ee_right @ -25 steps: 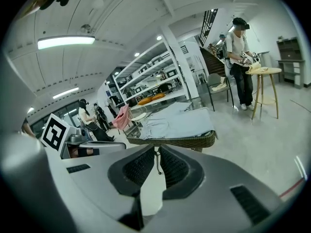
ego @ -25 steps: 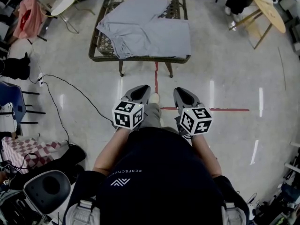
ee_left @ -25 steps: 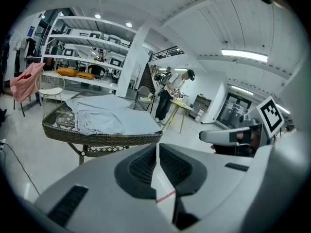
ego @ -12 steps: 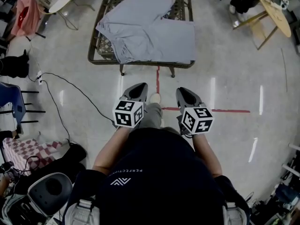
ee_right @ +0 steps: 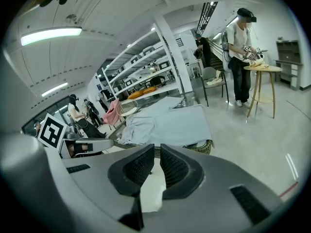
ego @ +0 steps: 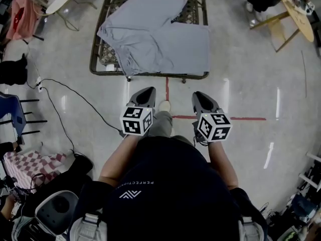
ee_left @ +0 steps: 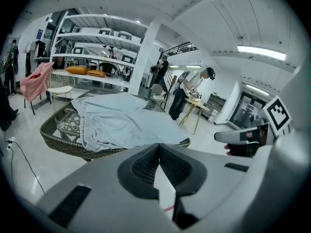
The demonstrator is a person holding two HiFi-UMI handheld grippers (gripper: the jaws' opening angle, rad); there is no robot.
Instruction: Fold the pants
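Observation:
Light grey pants (ego: 155,36) lie spread and rumpled on a low wicker table (ego: 150,76) at the top of the head view. My left gripper (ego: 146,91) and right gripper (ego: 198,95) are held side by side over the floor, short of the table's near edge and pointing at it. Both are shut with nothing between the jaws. In the left gripper view the pants (ee_left: 121,123) lie ahead beyond the closed left gripper (ee_left: 158,147), waistband to the left. In the right gripper view the pants (ee_right: 167,123) show past the right gripper (ee_right: 157,149), whose pads are nearly touching.
A black cable (ego: 75,97) runs over the floor at left. Red tape lines (ego: 241,118) cross below the table. A round wooden table (ego: 293,9) stands at top right with a person (ee_right: 240,47) beside it. A pink garment (ego: 20,14) hangs at top left; shelving (ee_left: 97,38) lines the back.
Both grippers have moved forward toward the wicker table, which now sits closer and larger in view. The jaws stayed shut and the pants have not moved.

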